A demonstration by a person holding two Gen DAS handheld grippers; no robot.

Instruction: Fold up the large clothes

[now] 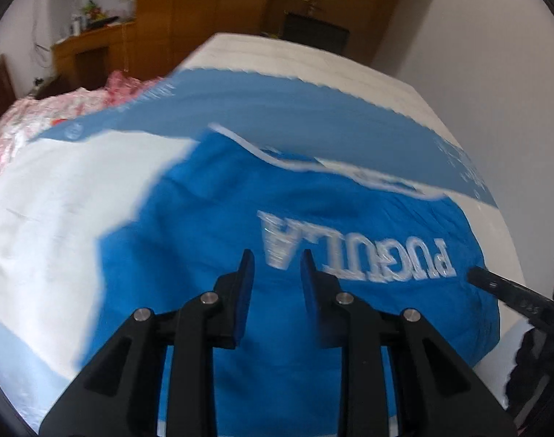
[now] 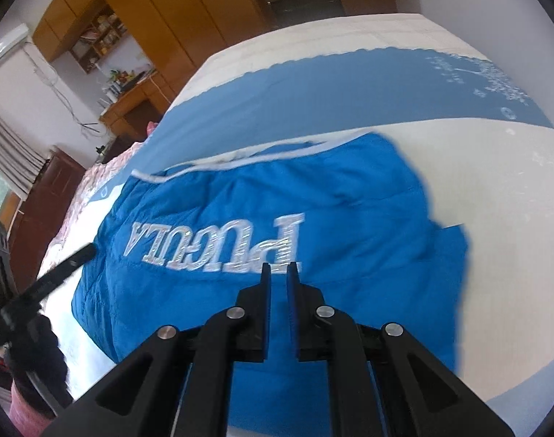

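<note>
- The left gripper (image 1: 277,255) has its jaws apart with a clear gap; nothing is between them, and blue cloth shows through the gap
- The right gripper (image 2: 279,267) has its jaws only a little apart, also with nothing between them
- Both hang over the blue garment (image 1: 295,309), which lies spread on the bed (image 1: 40,200) with silver letters (image 2: 218,247) facing up and a white trim (image 1: 277,160) on its far edge
- A blue band (image 2: 313,91) crosses the bed cover behind the garment
- Wooden cabinets (image 2: 149,18) stand at the far wall
</note>
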